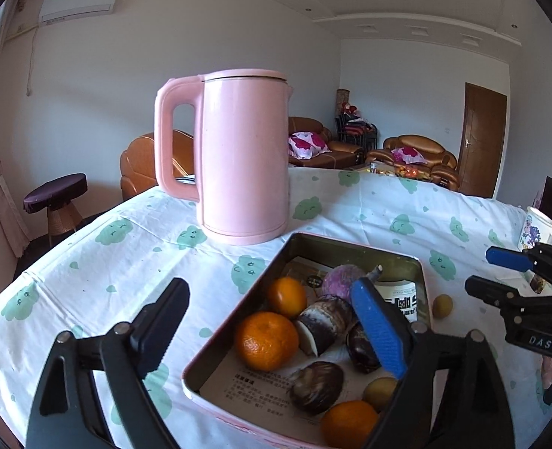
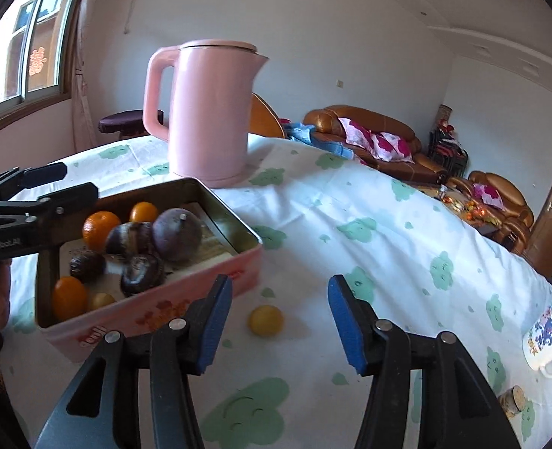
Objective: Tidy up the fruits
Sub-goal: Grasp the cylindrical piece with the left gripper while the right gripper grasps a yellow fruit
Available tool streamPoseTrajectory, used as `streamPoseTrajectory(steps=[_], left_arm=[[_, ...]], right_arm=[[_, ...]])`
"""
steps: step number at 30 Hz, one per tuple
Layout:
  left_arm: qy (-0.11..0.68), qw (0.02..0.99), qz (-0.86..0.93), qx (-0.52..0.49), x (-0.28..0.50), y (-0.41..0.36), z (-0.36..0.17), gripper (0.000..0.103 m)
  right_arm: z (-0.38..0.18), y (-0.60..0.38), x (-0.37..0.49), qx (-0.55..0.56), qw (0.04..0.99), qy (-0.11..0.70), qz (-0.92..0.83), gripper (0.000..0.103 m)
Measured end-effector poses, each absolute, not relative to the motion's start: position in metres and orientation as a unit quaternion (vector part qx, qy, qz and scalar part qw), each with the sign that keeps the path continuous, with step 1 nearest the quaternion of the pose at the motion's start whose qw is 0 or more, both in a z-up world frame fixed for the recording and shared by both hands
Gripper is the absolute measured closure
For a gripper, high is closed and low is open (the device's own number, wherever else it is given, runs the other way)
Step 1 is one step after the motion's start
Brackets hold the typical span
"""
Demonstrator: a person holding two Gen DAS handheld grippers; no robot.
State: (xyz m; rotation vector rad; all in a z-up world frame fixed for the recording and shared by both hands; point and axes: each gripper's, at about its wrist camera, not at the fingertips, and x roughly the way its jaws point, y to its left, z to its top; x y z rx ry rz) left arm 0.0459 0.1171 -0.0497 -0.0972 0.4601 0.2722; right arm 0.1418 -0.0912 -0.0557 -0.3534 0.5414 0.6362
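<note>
Fruit sorting on a cloth-covered surface, one piece left outside the tin.

Tin holds oranges and dark fruits; left claw hangs spread and empty above them. Right claw, spread and empty, faces the small yellow fruit just beside the tin: centre it between the pads, then close gently.

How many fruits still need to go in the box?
Most are in already: oranges and dark fruits sit in the pink tin. Nothing is held; the left hand-held gripper is open over the tin. One small yellow fruit is left on the tablecloth, with the open right hand-held gripper facing it.
</note>
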Motion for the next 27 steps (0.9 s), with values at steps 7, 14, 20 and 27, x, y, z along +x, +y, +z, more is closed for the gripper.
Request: streamPoseTrajectory(steps=[7, 14, 20, 27], left_arm=[[0.228, 0.964, 0.13, -0.043, 0.048, 0.112, -0.049, 0.012], [0.229, 0.965, 0.123, -0.042, 0.05, 0.106, -0.046, 0.012], [0.22, 0.969, 0.107, -0.025, 0.056, 0.086, -0.03, 0.012], [0.22, 0.975, 0.036, 0.015, 0.081, 0.014, -0.008, 0.011]], right_arm=[[-0.074, -0.074, 0.155, -0.185, 0.879, 0.306, 0.314, 0.048], [-0.092, -0.066, 0.173, -0.181, 0.852, 0.372, 0.321, 0.071], [-0.08, -0.089, 0.164, -0.152, 0.87, 0.347, 0.316, 0.073], [-0.057, -0.173, 0.165, -0.134, 0.915, 0.312, 0.216, 0.073]])
